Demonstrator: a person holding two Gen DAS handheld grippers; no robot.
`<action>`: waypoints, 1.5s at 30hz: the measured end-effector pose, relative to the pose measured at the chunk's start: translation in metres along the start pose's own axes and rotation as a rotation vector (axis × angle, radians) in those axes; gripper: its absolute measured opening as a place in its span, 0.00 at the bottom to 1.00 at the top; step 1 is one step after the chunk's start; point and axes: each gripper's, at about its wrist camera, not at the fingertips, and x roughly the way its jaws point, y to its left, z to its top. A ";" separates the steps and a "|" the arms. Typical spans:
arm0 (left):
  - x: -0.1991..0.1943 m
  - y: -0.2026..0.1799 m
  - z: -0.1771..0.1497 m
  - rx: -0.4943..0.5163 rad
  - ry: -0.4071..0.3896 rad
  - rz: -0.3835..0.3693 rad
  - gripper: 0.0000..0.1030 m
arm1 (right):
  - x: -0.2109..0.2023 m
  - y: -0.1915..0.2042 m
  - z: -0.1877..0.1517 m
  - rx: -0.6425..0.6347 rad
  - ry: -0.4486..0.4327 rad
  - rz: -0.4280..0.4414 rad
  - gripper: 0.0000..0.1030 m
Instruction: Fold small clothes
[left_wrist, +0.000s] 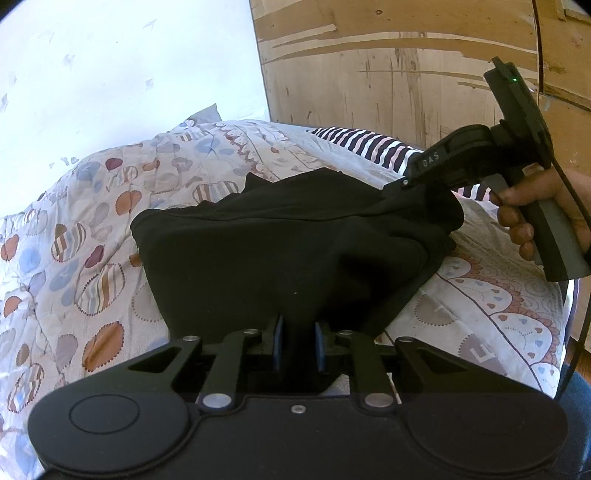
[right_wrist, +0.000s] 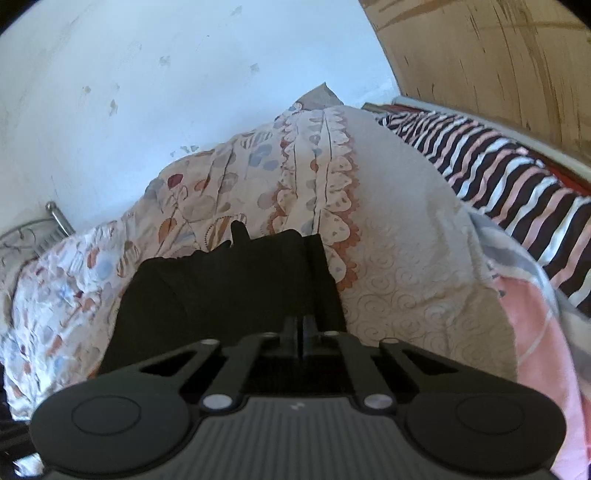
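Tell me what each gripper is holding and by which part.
Both hold the black garment. The left gripper pinches a bunched fold at its near edge; the right gripper is shut on its far right corner, lifting the cloth off the bedspread.

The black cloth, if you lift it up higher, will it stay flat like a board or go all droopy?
Probably droopy. The black cloth already sags and wrinkles between the left gripper and the right gripper pinching it. It looks thin and likely light. It probably won't slide much on the soft patterned quilt.
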 end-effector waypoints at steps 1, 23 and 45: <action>0.000 0.000 0.000 0.000 0.000 0.000 0.18 | -0.003 0.001 -0.001 -0.015 -0.004 -0.008 0.02; -0.041 0.020 -0.008 -0.245 -0.038 -0.025 0.78 | -0.026 -0.002 -0.018 -0.058 -0.011 -0.077 0.05; -0.068 0.090 -0.042 -0.596 0.105 0.163 0.99 | -0.114 0.042 -0.053 -0.186 -0.069 -0.088 1.00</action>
